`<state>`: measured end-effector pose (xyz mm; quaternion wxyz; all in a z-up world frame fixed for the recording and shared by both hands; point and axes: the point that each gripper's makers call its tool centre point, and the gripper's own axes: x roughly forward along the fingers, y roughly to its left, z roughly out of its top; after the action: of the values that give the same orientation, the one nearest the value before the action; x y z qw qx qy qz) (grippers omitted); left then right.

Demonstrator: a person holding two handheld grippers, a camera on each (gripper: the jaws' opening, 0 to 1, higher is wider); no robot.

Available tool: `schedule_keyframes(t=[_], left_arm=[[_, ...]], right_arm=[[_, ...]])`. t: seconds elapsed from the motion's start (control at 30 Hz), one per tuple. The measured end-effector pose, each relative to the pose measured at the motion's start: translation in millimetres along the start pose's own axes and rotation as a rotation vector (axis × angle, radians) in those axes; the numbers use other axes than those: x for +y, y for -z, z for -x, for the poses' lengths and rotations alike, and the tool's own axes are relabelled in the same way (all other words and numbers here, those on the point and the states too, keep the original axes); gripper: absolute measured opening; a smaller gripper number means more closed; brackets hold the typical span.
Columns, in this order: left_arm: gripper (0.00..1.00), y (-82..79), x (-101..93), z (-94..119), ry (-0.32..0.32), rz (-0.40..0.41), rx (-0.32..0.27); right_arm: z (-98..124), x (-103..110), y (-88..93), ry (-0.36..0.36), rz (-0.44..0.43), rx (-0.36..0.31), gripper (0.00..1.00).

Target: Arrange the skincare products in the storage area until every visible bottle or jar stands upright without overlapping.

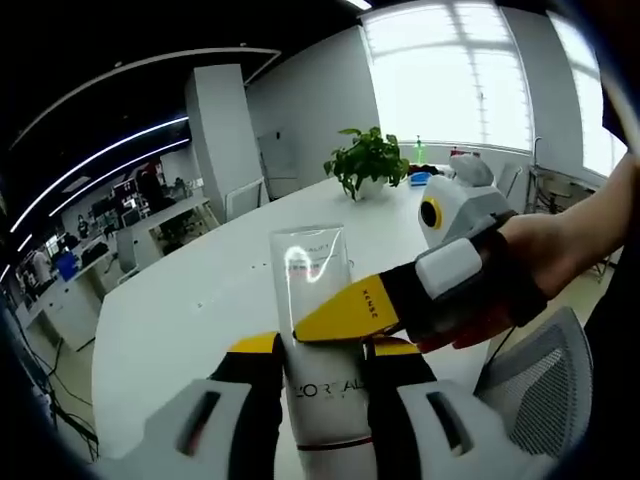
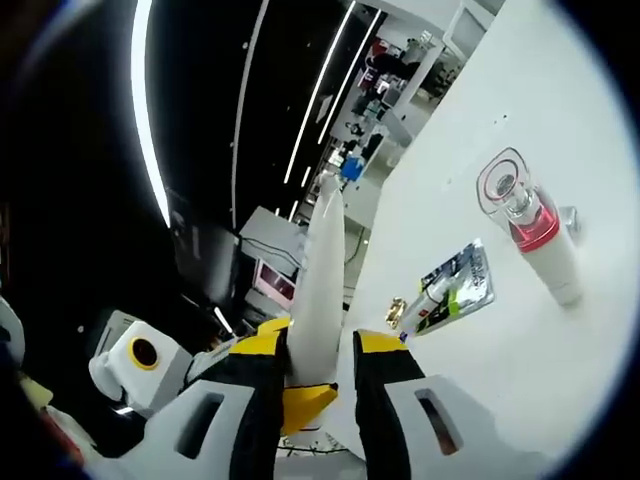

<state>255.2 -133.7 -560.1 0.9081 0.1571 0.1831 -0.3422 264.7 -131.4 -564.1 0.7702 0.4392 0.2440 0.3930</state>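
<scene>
A white L'Oreal tube (image 1: 312,270) with a clear flat end rises between the yellow-tipped jaws of my left gripper (image 1: 325,345), which is shut on its lower body. My right gripper (image 1: 340,312), held by a hand, reaches in from the right and pinches the same tube higher up. In the right gripper view the tube (image 2: 322,270) shows edge-on between my right gripper (image 2: 320,345), with the left gripper (image 2: 300,405) clamped just below. On the white table (image 2: 560,380) rest a white bottle (image 2: 535,225) with a red band and clear cap, and a small gold-capped tube (image 2: 445,285).
A potted plant (image 1: 367,160) stands at the far end of the white table (image 1: 180,320), with small items beside it. A grey mesh chair (image 1: 545,370) sits at the right. Desks and shelving fill the room on the left.
</scene>
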Motion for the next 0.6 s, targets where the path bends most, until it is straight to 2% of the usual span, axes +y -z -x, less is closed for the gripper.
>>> schedule_keyframes(t=[0.13, 0.23, 0.4, 0.6], left_arm=[[0.25, 2.0, -1.5, 1.8, 0.001, 0.007, 0.002], [0.26, 1.7, -2.9, 3.5, 0.005, 0.024, -0.007], [0.27, 7.3, -9.1, 5.3, 0.014, 0.028, -0.01], [0.33, 12.4, -12.6, 5.5, 0.035, -0.004, -0.017]], right_arm=[[0.1, 4.4, 2.4, -0.011, 0.022, 0.012, 0.21], [1.5, 8.1, 3.6, -0.025, 0.072, 0.013, 0.18], [4.6, 8.1, 10.7, -0.017, 0.093, 0.051, 0.16], [9.8, 3.0, 17.9, -0.009, 0.07, 0.065, 0.15]])
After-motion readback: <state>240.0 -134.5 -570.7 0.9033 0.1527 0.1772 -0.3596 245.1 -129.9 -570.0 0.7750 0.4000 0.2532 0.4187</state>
